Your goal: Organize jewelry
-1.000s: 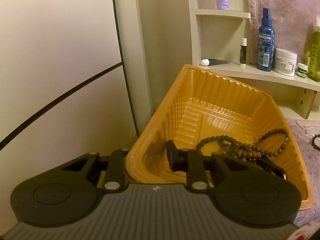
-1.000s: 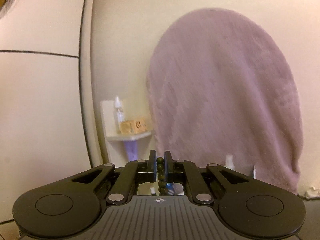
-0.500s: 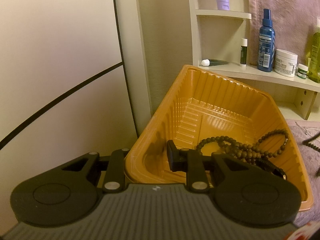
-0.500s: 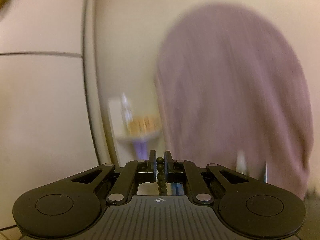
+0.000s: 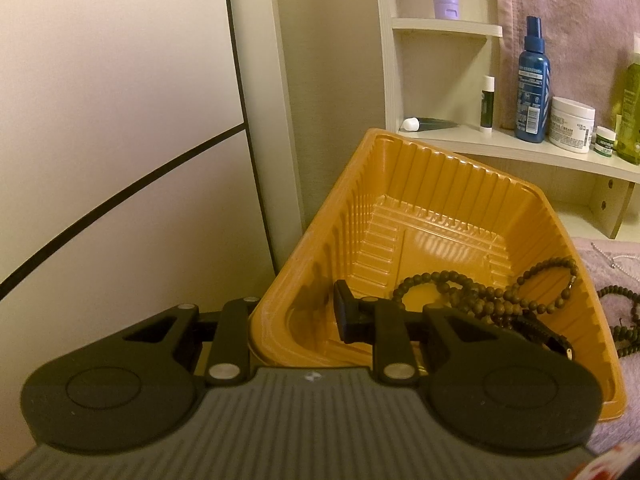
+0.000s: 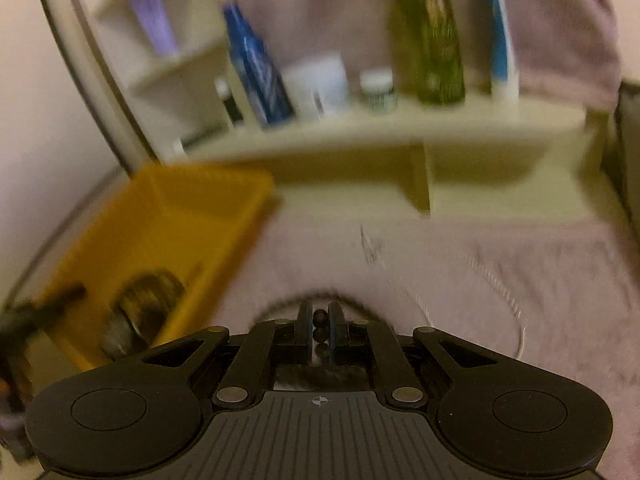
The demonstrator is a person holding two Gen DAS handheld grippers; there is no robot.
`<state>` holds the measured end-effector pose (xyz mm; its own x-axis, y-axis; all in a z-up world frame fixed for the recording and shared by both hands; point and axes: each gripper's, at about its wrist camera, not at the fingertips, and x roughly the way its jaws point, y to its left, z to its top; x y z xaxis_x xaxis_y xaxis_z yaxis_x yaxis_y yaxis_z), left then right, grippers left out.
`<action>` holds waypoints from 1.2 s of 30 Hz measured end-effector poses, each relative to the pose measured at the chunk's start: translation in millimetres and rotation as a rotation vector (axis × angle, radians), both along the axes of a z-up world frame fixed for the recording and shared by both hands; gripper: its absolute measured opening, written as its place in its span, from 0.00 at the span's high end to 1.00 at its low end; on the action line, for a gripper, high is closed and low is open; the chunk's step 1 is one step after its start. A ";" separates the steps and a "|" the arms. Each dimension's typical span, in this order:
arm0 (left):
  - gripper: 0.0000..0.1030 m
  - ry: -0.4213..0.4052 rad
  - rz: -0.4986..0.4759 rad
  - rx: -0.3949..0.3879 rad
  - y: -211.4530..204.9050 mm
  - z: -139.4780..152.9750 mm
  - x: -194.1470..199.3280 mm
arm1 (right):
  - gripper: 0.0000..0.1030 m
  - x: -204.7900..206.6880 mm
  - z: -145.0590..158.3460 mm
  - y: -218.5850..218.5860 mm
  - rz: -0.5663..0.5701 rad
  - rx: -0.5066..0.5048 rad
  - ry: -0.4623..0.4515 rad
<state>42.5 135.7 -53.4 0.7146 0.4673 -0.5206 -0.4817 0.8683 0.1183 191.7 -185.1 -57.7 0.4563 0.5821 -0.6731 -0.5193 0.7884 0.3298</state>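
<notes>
A mauve towel [image 6: 520, 280] covered the counter, and behind it stood a cream shelf [image 6: 400, 136] carrying a blue spray bottle [image 5: 532, 84], a white cream jar [image 5: 570, 124] and a green bottle [image 6: 430, 36]. At the towel's left edge sat the orange plastic tray [image 5: 440, 208], tilted up. The left hand-held gripper [image 5: 296, 320] pinched the tray's near rim, one finger inside the wall and one outside. Inside the tray, toward its right corner, lay a heap of brown bead strands [image 5: 492, 296]. More dark beads [image 5: 624, 312] lay on the towel just right of the tray, and a thin pale chain [image 6: 500, 284] farther out. The right hand-held gripper [image 6: 320, 332], low over the towel in a blurred view, was pressed together on a dark bead string [image 6: 319, 334], whose loop trailed onto the towel ahead of the fingers.
</notes>
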 end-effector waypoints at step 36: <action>0.79 0.007 0.007 0.002 -0.8 0.4 1.7 | 0.55 -17.0 -44.7 33.7 0.269 -0.173 -0.240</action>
